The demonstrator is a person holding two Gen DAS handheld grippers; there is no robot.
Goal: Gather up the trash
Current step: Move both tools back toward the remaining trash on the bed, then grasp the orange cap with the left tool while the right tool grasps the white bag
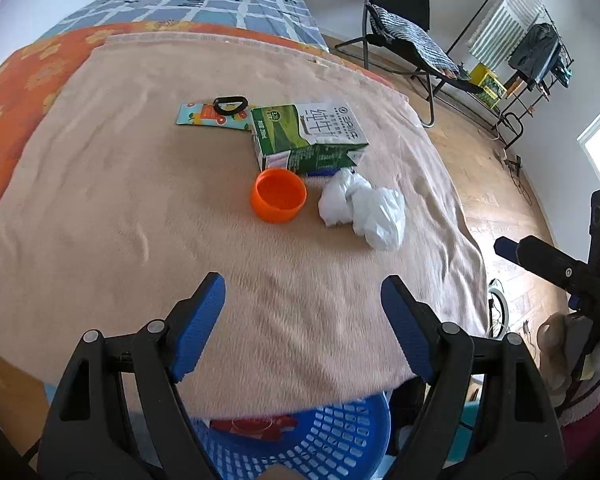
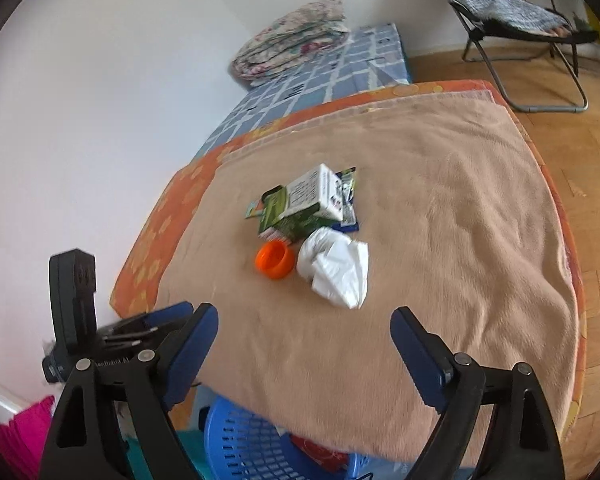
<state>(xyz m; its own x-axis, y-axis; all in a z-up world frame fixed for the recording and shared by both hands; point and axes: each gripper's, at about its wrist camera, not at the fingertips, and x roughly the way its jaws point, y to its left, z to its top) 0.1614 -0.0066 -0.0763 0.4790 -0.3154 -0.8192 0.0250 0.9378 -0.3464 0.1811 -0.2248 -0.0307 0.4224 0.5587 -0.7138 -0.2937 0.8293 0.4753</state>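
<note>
On the beige blanket (image 1: 140,200) lie a green and white milk carton (image 1: 308,136) (image 2: 304,204), an orange cap (image 1: 279,195) (image 2: 275,259) with its hollow side up, and crumpled white plastic (image 1: 364,210) (image 2: 336,270). A colourful wrapper (image 1: 208,116) with a black ring (image 1: 230,105) on it lies behind the carton. My left gripper (image 1: 304,284) hovers open over the blanket's near edge, short of the trash, nothing between its fingers. My right gripper (image 2: 305,314) is open and empty too, in front of the white plastic.
A blue slotted basket (image 1: 320,440) (image 2: 244,444) stands below the blanket's near edge with a red wrapper (image 1: 256,426) in it. Beyond are a checked bed cover (image 1: 204,4), folded quilts (image 2: 296,36), a folding chair (image 1: 400,28), a clothes rack (image 1: 532,52) and wooden floor (image 2: 580,140).
</note>
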